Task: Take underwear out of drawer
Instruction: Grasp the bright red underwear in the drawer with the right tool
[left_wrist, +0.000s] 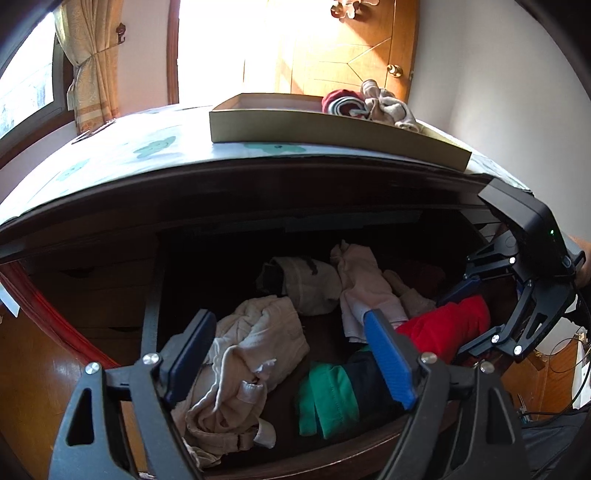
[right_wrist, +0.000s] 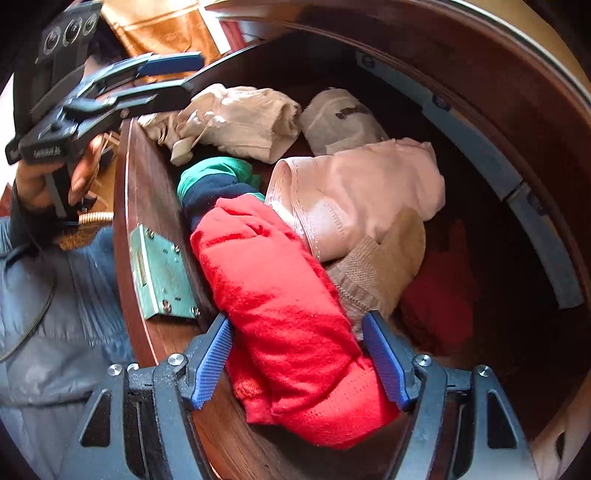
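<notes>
The wooden drawer (left_wrist: 332, 456) (right_wrist: 123, 221) stands pulled out, with several pieces of underwear loose inside. My left gripper (left_wrist: 291, 350) (right_wrist: 177, 77) is open above the drawer's front; crumpled cream underwear (left_wrist: 243, 354) (right_wrist: 236, 118) lies below its jaws, untouched. My right gripper (right_wrist: 299, 363) (left_wrist: 466, 317) points steeply down and is open, its blue pads straddling rolled red underwear (right_wrist: 288, 314) (left_wrist: 450, 325). The red fabric brushes both pads, but I see no squeeze. A green and navy piece (left_wrist: 332, 398) (right_wrist: 218, 177) and a pink piece (left_wrist: 365, 291) (right_wrist: 362, 192) lie beside it.
A shallow cardboard box (left_wrist: 332, 129) on the dresser top holds red and beige garments (left_wrist: 369, 103). A white rolled piece (right_wrist: 340, 118), a tan piece (right_wrist: 384, 258) and a dark red one (right_wrist: 439, 295) fill the drawer's back. A metal lock plate (right_wrist: 159, 273) sits on the front wall. A person's hand (right_wrist: 33, 184) holds the left gripper.
</notes>
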